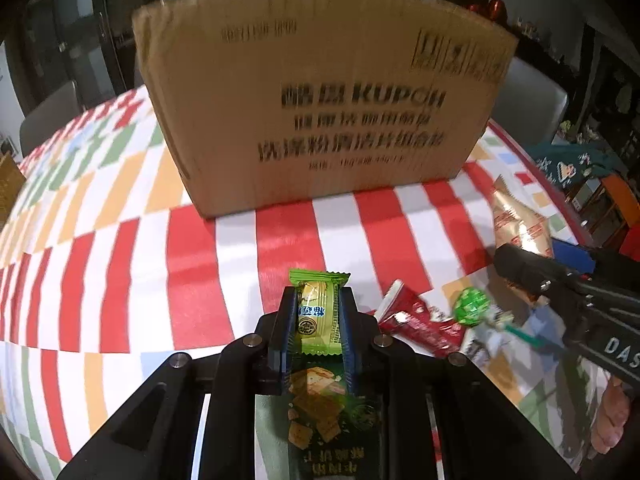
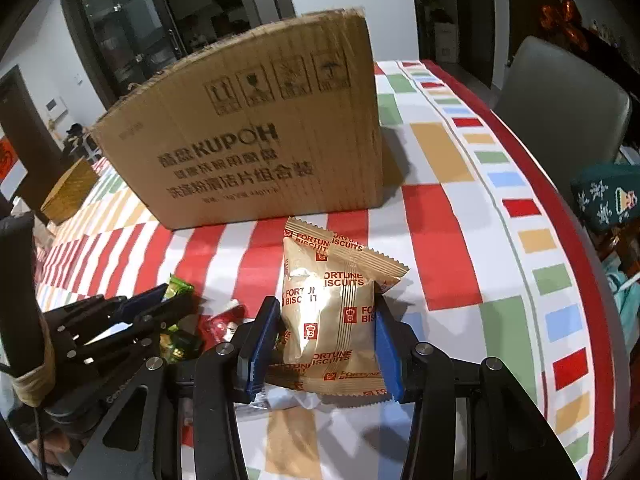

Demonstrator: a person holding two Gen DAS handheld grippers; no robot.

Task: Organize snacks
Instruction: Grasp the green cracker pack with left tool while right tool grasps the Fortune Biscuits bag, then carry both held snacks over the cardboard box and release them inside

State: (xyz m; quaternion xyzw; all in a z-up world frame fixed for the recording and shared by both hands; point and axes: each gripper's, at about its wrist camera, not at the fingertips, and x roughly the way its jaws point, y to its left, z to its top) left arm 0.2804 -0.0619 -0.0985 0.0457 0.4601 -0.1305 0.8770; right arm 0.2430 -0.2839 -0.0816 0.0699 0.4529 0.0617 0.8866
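Left tongs (image 1: 318, 316) pinch my green snack packet (image 1: 318, 312); right tongs (image 2: 328, 340) clamp the gold Fortune Biscuits pack (image 2: 332, 312). Ahead of both I see the cardboard box (image 1: 320, 100) on the tabletop (image 1: 120, 260).

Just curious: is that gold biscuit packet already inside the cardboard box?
No, the gold biscuit packet sits between the right gripper's fingers, outside the cardboard box.

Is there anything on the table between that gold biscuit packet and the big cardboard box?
No. Only bare striped tablecloth separates the biscuit packet from the box, as the right wrist view shows.
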